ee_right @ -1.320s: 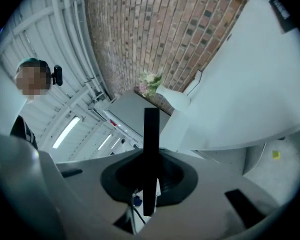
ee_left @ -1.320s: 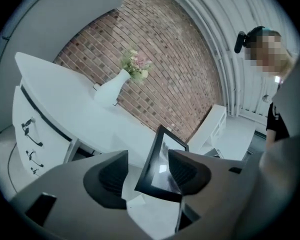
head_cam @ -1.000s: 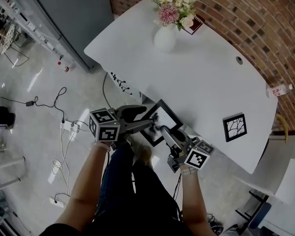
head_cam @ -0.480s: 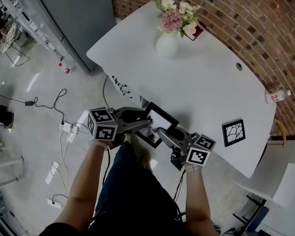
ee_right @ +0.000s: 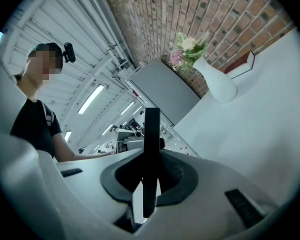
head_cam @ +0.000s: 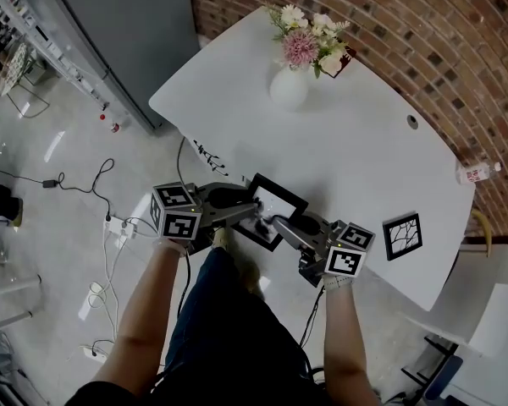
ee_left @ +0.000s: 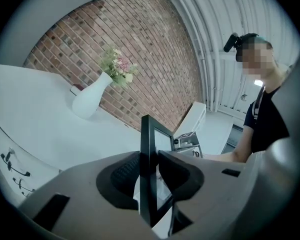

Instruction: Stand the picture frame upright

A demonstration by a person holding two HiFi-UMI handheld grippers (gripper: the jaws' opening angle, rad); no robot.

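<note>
A black picture frame [head_cam: 276, 203] with a white centre is held tilted over the near edge of the white table [head_cam: 356, 142]. My left gripper [head_cam: 256, 215] grips its left edge; the jaws have just been closing, with the frame between the pads. In the left gripper view the frame [ee_left: 146, 159] stands edge-on between the pads of my left gripper [ee_left: 149, 176]. My right gripper [head_cam: 281, 224] is shut on the frame's near right side. The right gripper view shows the frame's thin edge [ee_right: 151, 134] clamped in my right gripper [ee_right: 150, 176].
A white vase of flowers [head_cam: 291, 85] stands at the table's far end beside a red book [head_cam: 340, 57]. A second small black frame [head_cam: 404, 235] lies at the right. A bottle [head_cam: 476, 172] sits by the brick wall. Cables [head_cam: 110, 218] lie on the floor.
The left jaws have closed onto the frame's left edge. The frame has come up from lying flat at the table's edge, and both grippers have shifted a little toward the table.
</note>
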